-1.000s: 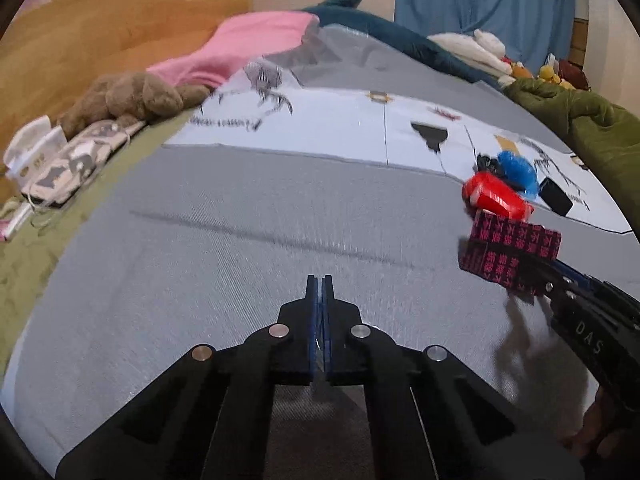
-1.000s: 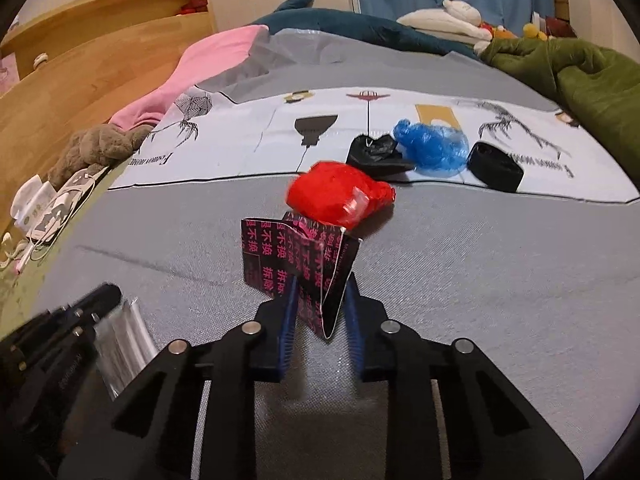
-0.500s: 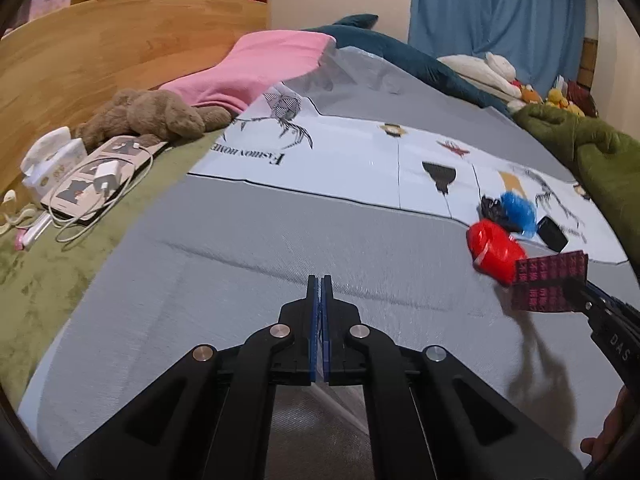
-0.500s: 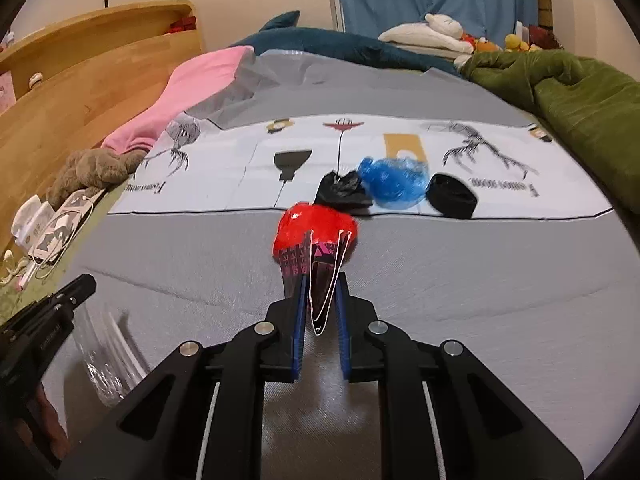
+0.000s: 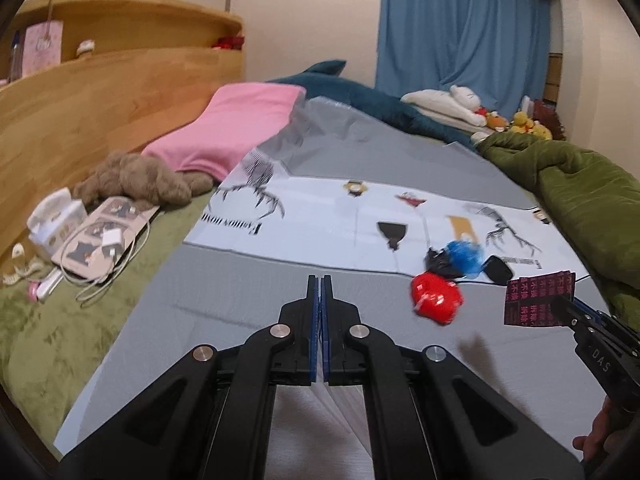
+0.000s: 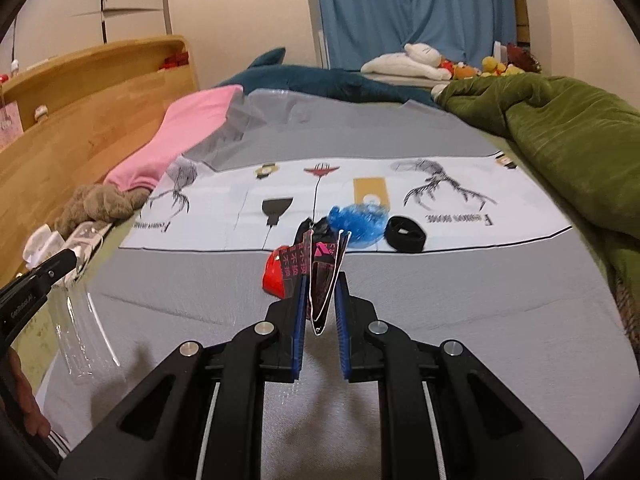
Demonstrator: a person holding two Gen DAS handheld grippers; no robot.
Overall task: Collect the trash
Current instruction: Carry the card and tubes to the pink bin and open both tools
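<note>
Black-and-pink printed foil, a torn wrapper, stands pinched between the narrowed fingers of the right gripper, lifted clear of the grey sheet, presumably for dropping into the clear plastic bag hanging at nine o'clock. The left gripper has its fingers pressed together on that bag's film, apparently holding it ready. Crumpled red trash lies on the sheet at twelve o'clock from the wrapper, with black and blue scraps beyond.
</note>
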